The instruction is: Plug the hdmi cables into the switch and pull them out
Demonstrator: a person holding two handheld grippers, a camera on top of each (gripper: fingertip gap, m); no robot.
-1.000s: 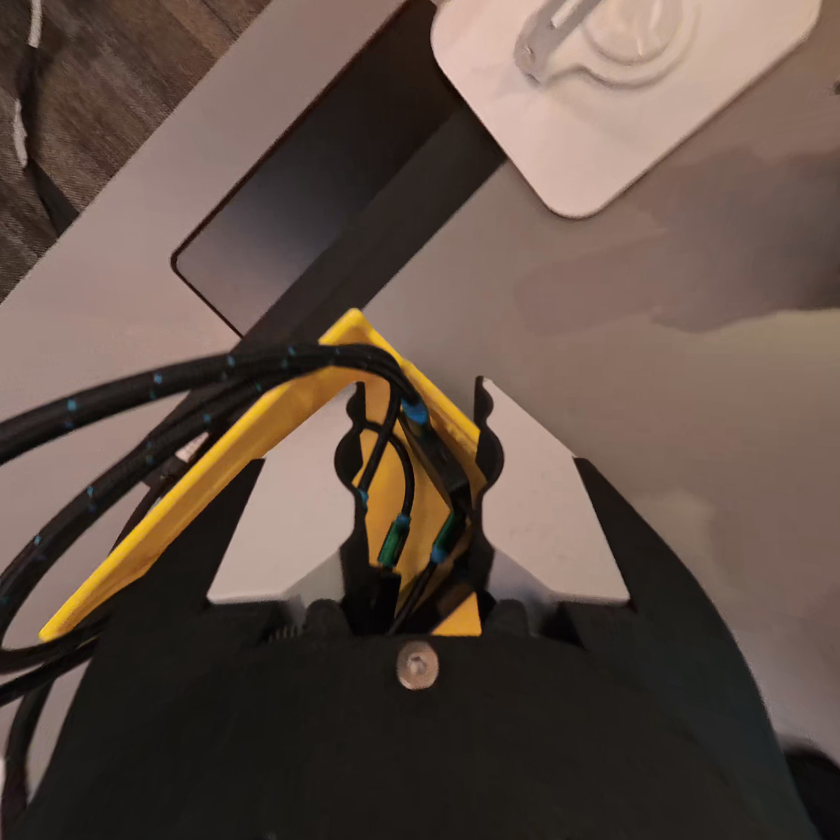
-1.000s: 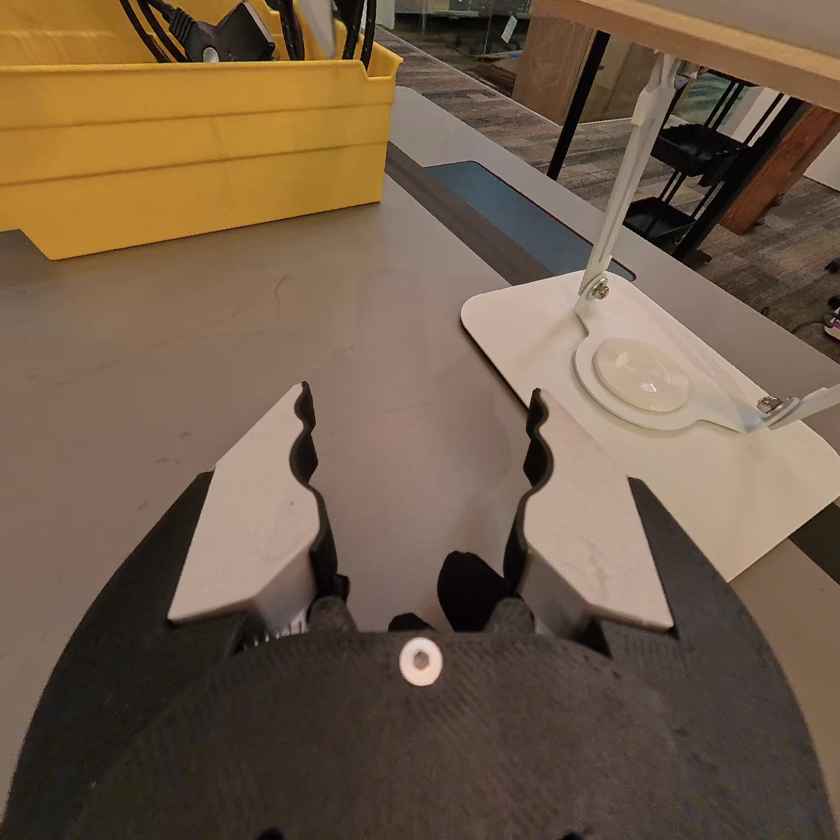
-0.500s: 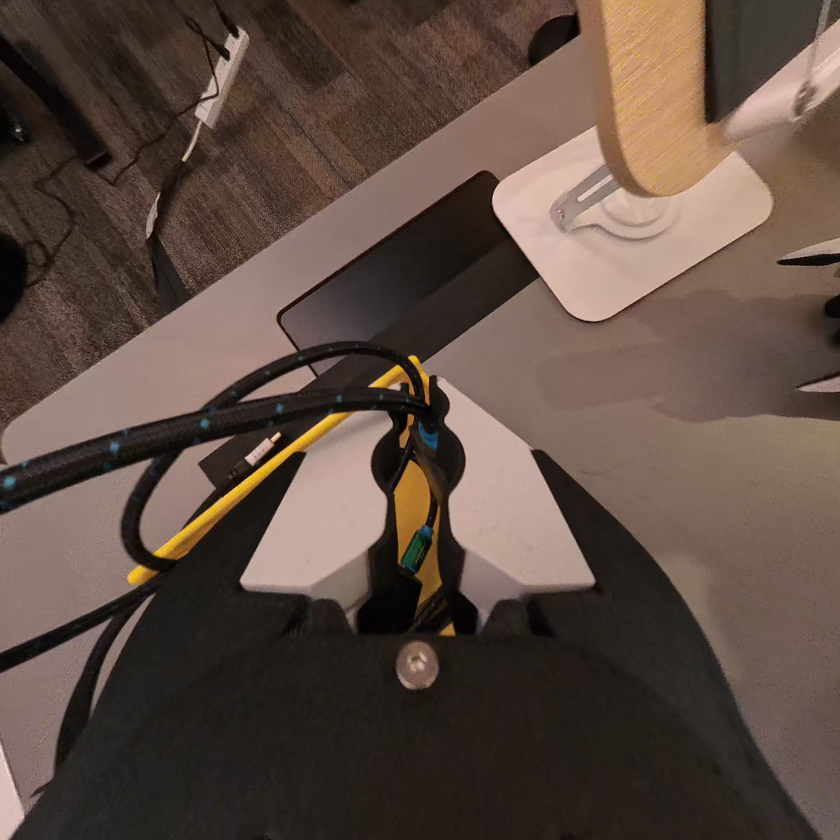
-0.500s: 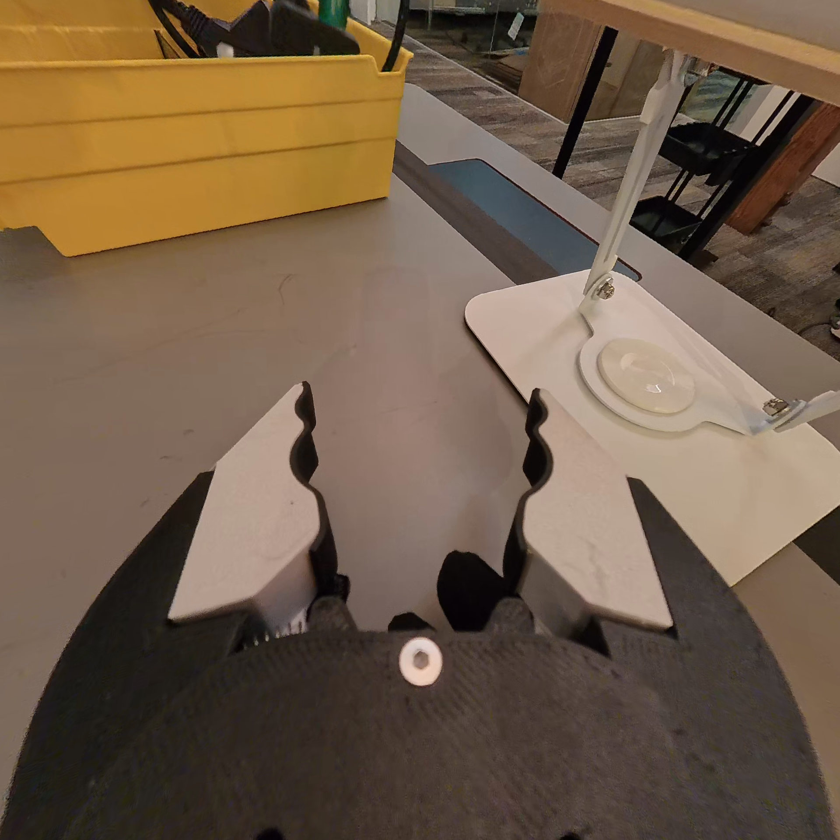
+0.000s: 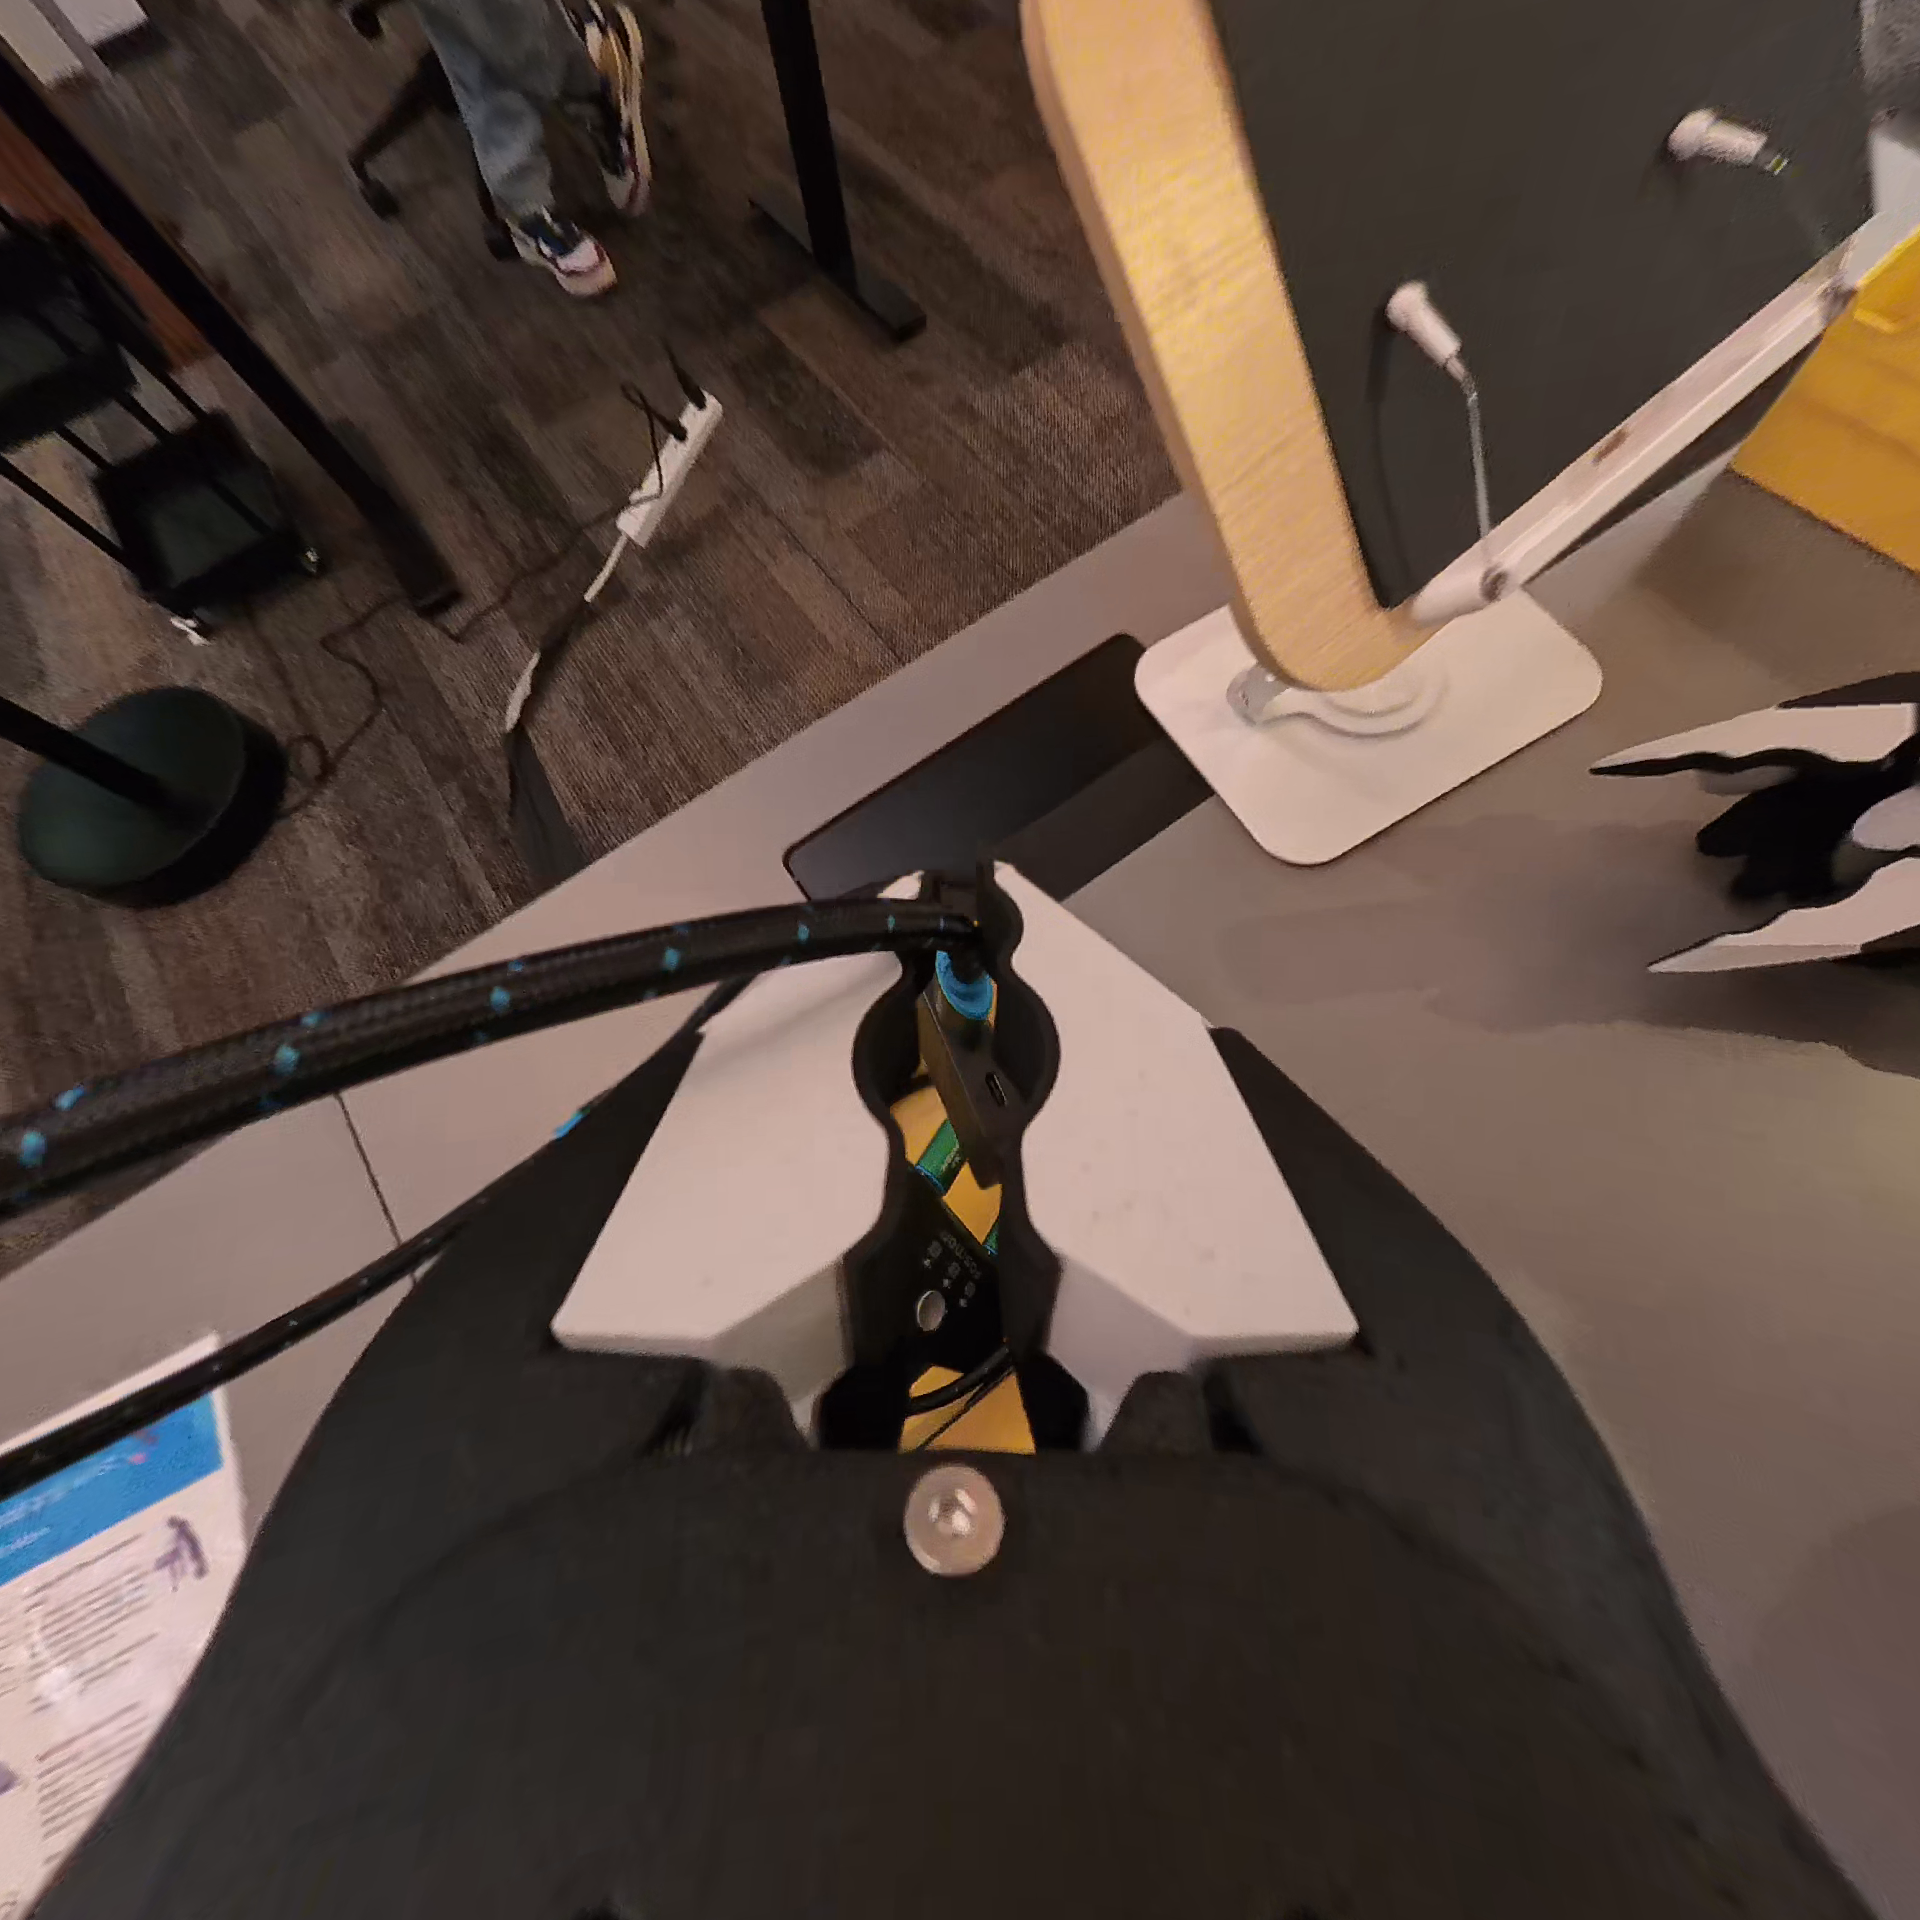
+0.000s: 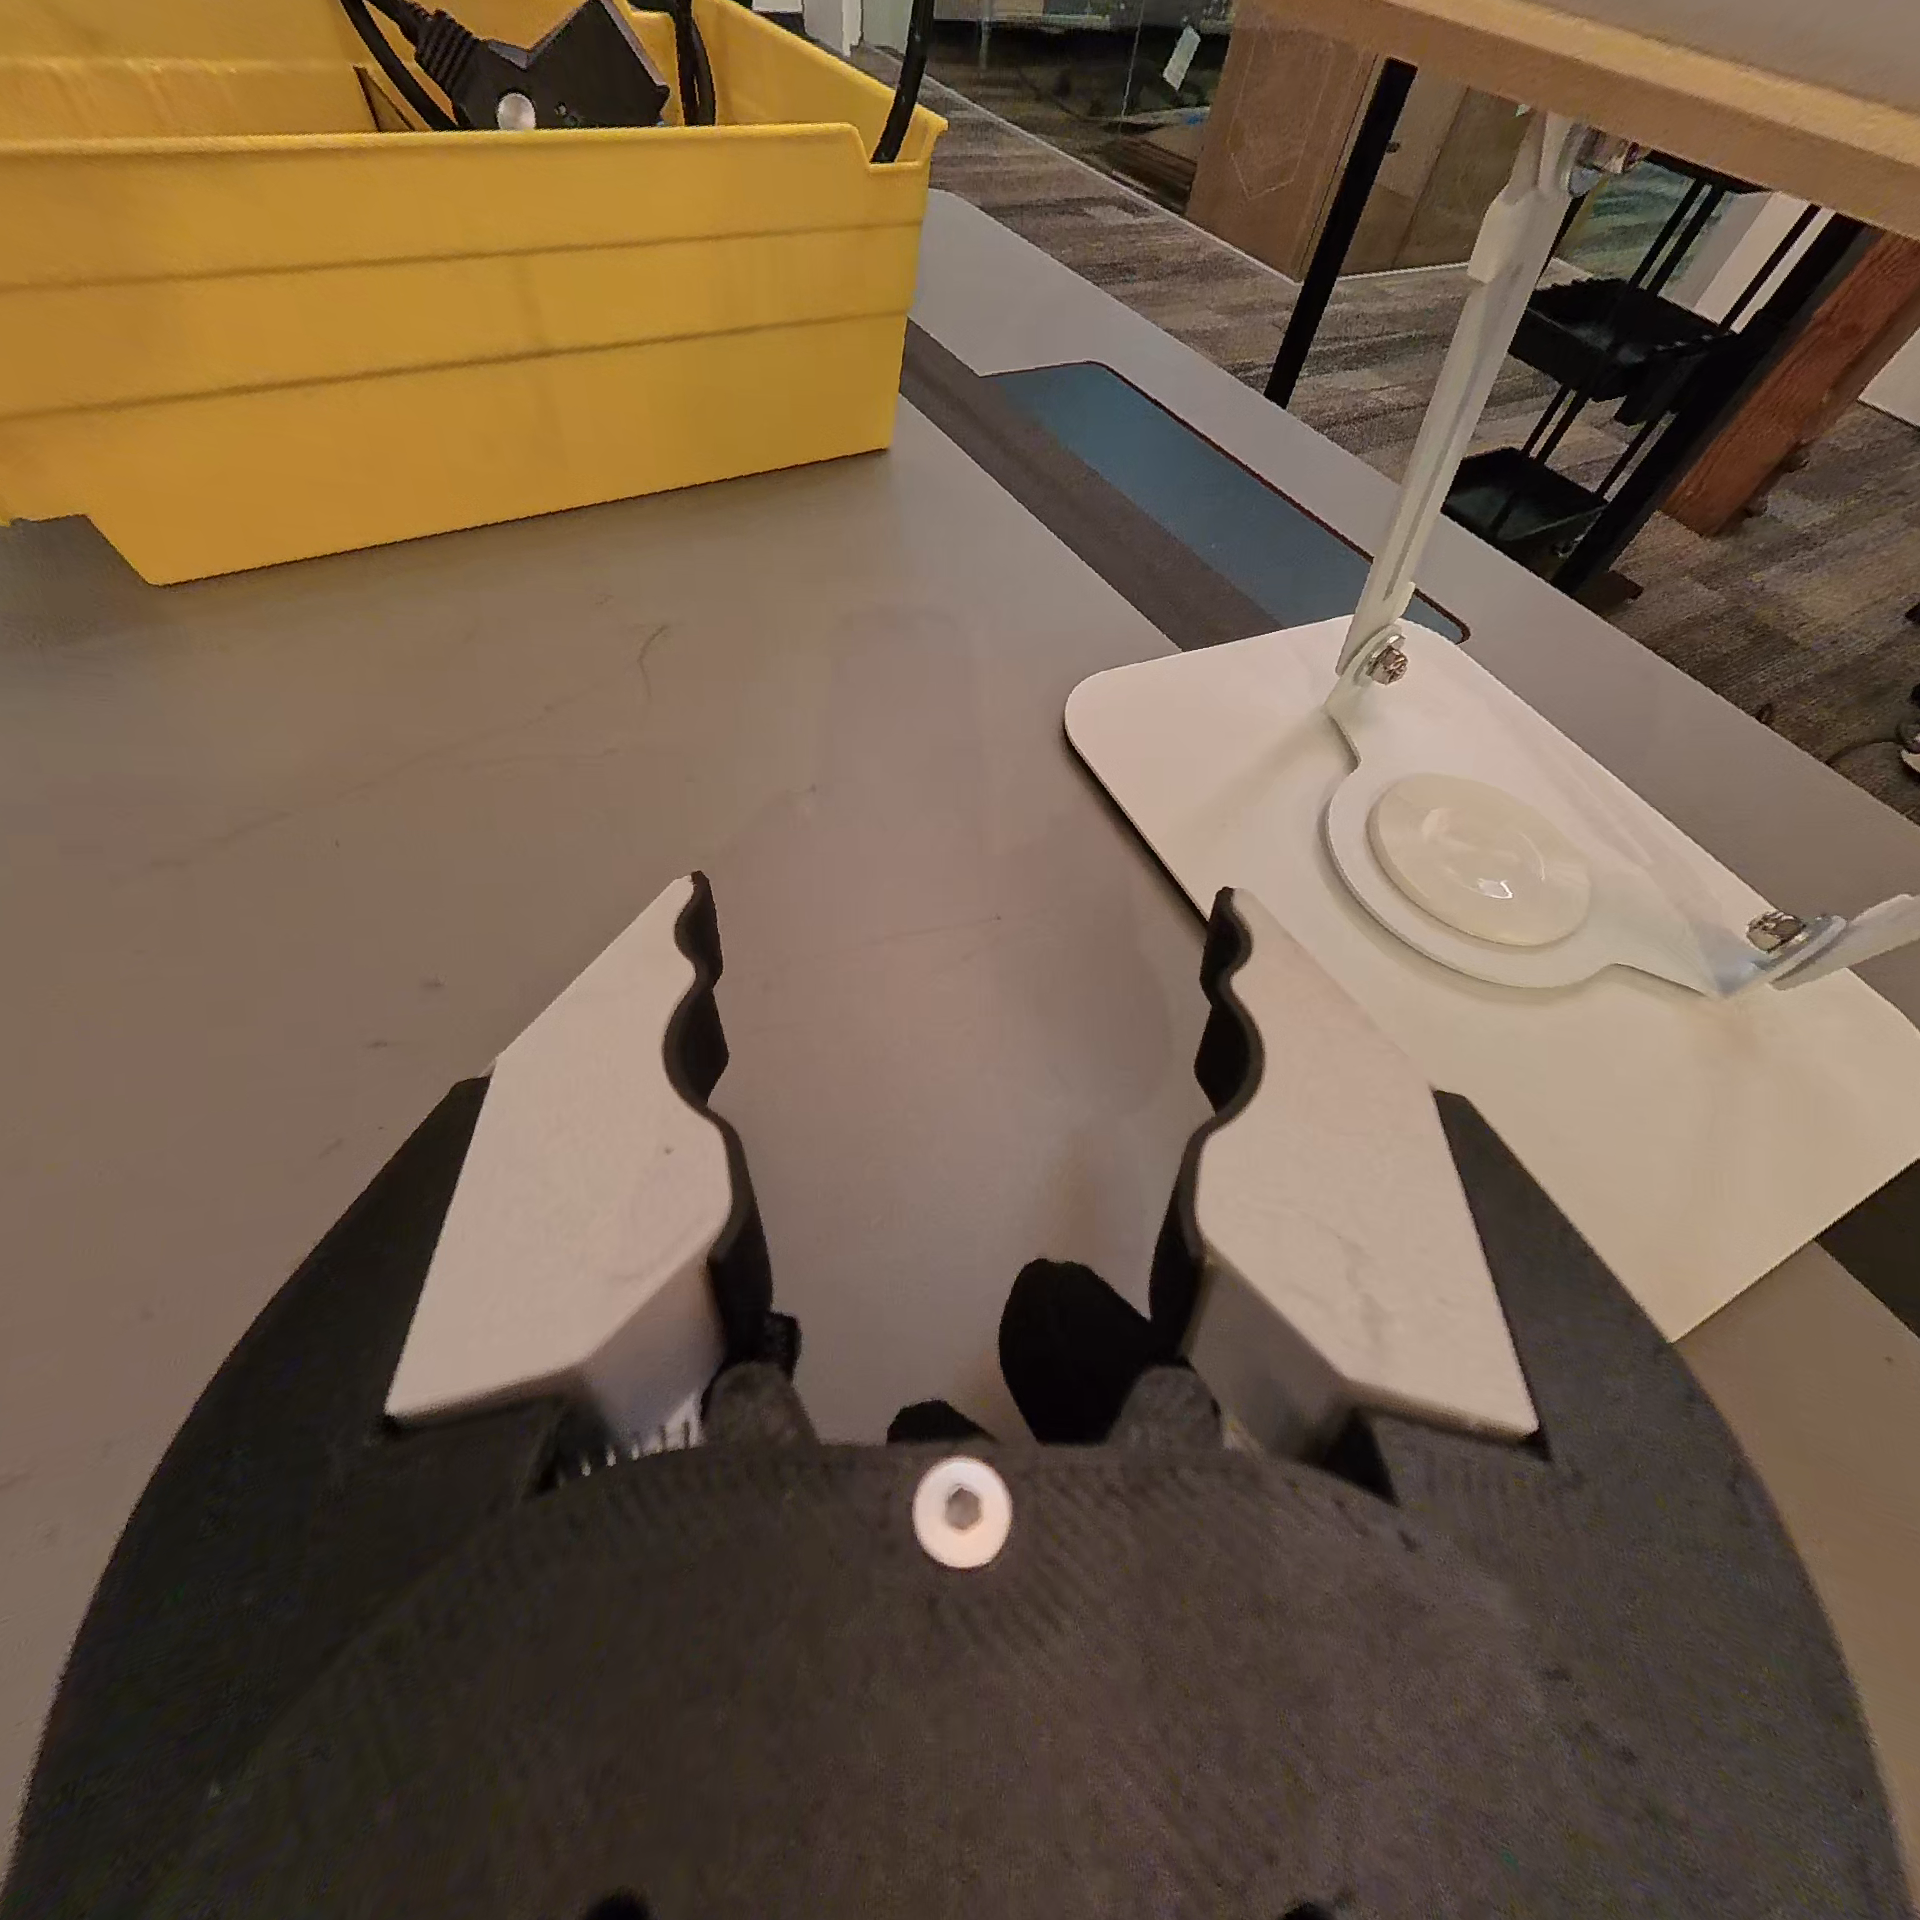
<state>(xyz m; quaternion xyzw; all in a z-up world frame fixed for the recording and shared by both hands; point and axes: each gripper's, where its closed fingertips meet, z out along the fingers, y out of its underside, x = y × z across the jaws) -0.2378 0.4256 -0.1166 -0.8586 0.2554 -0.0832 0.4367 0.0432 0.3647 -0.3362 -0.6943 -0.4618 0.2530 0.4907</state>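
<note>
Our left gripper (image 5: 951,914) is pressed together on the switch (image 5: 961,1081), a small black box pinched between the two fingers, with a braided black cable (image 5: 436,1023) running off to the left from the box's far end. A thinner cable (image 5: 312,1320) trails lower on the same side. Beneath the fingers we glimpse yellow, probably the bin (image 6: 447,301), so the box seems to hang just above it rather than over bare table (image 6: 623,748).

Our right gripper (image 6: 961,904) sits spread wide and empty, low over the table, with the white stand base (image 6: 1299,1039) to its right and the bin well ahead to its left.

We judge the step is carrying the switch out to the work area. To do it well, we should hold the pinch firm, move slowly so the cables do not snag on the bin wall, and set the box down between the two tools with its ports facing the free gripper.
</note>
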